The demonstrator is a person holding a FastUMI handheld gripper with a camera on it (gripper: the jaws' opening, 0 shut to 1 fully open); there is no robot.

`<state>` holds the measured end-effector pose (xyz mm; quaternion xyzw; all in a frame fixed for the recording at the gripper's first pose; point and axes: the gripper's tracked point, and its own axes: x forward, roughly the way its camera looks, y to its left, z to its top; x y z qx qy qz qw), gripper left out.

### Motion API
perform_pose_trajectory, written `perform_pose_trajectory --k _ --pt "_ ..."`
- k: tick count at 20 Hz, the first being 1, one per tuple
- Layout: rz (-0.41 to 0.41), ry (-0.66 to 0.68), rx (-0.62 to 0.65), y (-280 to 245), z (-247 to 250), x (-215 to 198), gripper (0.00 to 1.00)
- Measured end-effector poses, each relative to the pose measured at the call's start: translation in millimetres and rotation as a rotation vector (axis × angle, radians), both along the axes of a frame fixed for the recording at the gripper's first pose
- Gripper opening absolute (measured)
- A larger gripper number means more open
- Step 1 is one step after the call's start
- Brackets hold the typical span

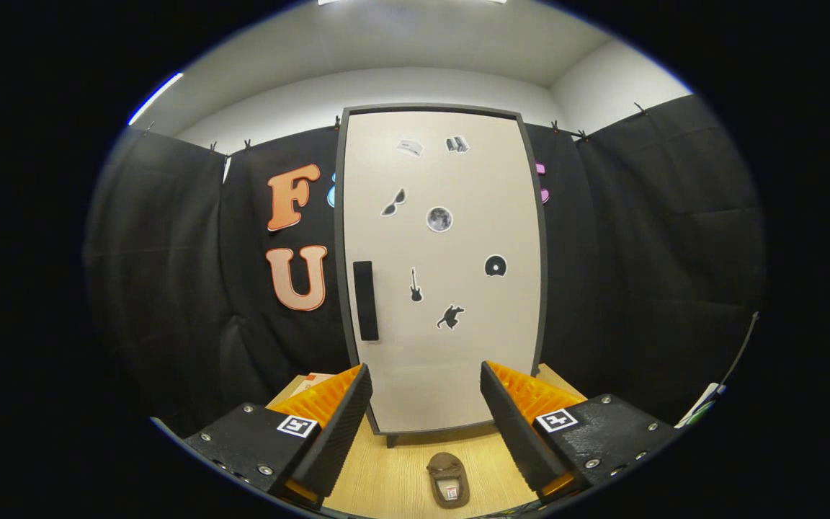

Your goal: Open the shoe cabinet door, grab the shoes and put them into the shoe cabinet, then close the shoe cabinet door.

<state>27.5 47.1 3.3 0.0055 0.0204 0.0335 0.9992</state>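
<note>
Your gripper (426, 404) holds its jaws spread and empty above the small brown shoe (448, 479) on the light wooden table (386, 483), facing the closed white sticker-dotted cabinet door (444, 346).

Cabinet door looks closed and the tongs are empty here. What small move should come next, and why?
Probably move the tongs forward and toward the dark handle on the cabinet door. The door is shut, the tongs are open and hold nothing, and the shoe lies on the floor between the fingers, so it has nowhere to go yet.
</note>
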Motion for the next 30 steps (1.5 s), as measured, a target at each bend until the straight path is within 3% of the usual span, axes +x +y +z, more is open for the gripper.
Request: perform_pose_trajectory --k 16,25,27,30 --pt "0.152 -0.001 -0.005 87 15 130 0.95" --pt "0.184 0.022 -0.012 113 5 188 0.95" --pt "0.183 0.017 -0.017 117 4 200 0.91" --pt "0.172 0.003 -0.025 118 5 210 0.77"
